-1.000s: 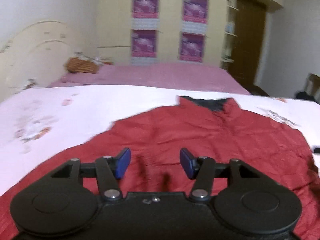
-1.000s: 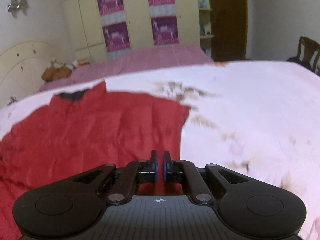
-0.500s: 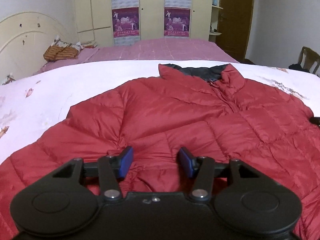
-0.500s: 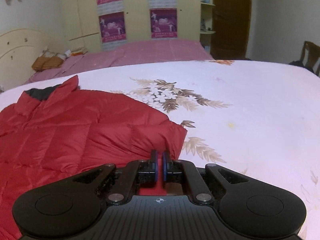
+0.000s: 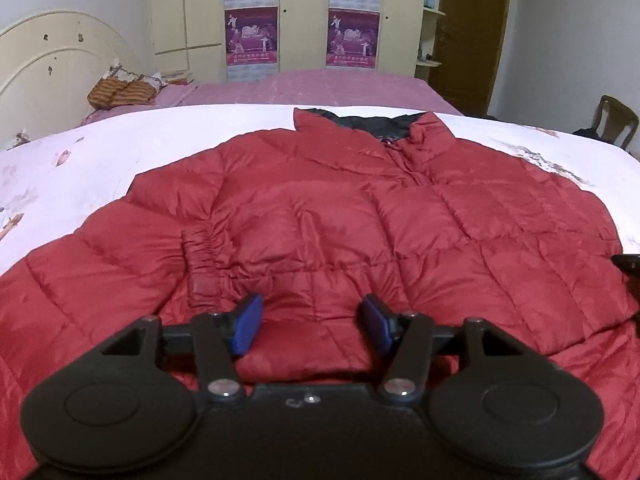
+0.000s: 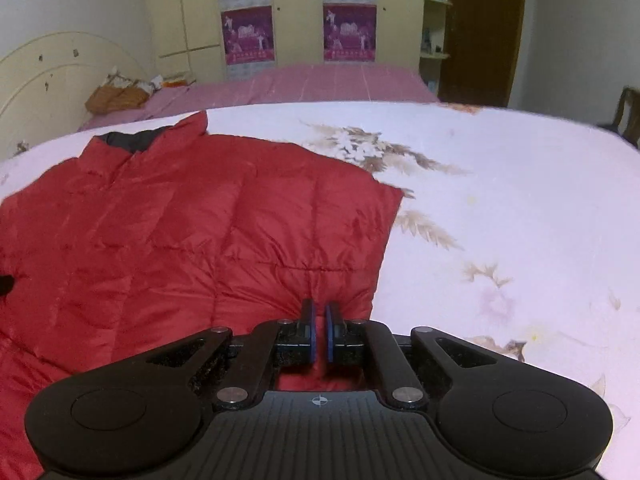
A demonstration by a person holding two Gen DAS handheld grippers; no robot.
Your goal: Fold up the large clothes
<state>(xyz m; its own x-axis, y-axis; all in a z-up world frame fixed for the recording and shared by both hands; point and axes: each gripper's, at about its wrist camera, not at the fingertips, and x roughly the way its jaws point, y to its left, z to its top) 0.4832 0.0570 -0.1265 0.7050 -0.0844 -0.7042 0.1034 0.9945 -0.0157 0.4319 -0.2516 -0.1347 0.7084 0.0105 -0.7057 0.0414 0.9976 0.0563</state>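
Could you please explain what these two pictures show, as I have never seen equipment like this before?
There is no robot here. A person holds a two-finger grasping tool in each hand, and each tool carries a wide-angle camera looking forward along its fingers, so the black shape at the bottom of each picture is the tool itself.

The left wrist view shows the left tool with its blue-padded fingers spread apart, over a red puffer jacket. The jacket lies front up on a white floral bedspread, its dark-lined collar on the far side, and one sleeve is folded across its front.

The right wrist view shows the right tool at the jacket's right edge. Its fingers are nearly together and red fabric shows between them, so it appears to be pinching the jacket. Behind are a pink bed and a wardrobe with posters.
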